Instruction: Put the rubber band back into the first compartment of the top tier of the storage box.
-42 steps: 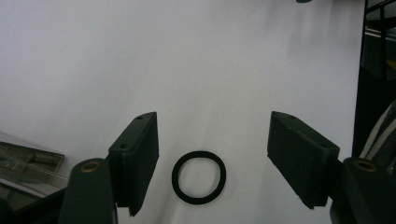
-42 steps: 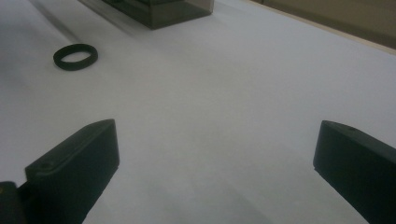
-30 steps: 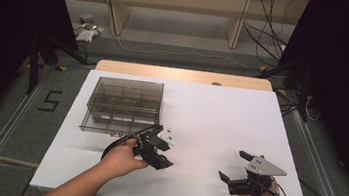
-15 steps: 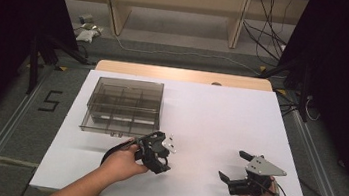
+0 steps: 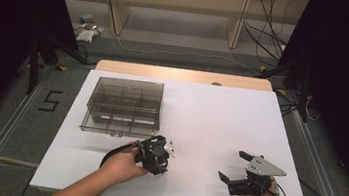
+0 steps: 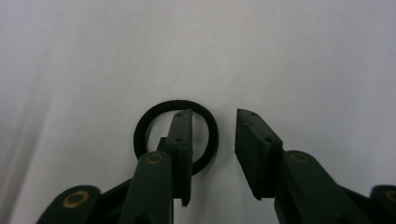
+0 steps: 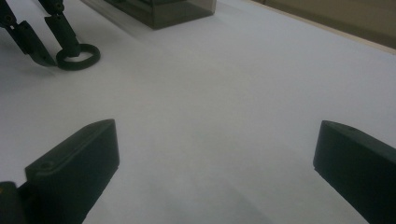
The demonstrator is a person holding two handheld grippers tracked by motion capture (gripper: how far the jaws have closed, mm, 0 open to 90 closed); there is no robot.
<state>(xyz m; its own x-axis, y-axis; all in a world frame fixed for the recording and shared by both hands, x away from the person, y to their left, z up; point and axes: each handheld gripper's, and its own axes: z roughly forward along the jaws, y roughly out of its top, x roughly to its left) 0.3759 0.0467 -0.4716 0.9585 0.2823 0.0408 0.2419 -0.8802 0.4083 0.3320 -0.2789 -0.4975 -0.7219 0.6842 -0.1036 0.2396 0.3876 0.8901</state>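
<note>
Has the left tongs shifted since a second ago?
Yes. The left tongs have tipped downward and slid slightly rightward, away from the compartment box.

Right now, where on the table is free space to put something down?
Free: the white table right of the box, up to the far edge, and the strip between the two grippers. Crowded: the near left, where the left gripper stands open over the ring, one jaw inside it.

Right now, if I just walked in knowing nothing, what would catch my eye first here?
Probably the black ring lying on the white table, with one jaw of the left gripper inside its hole and the other outside. Next, the smoky clear compartment box at the table's far left, and the right gripper, open, near the front right edge.
</note>
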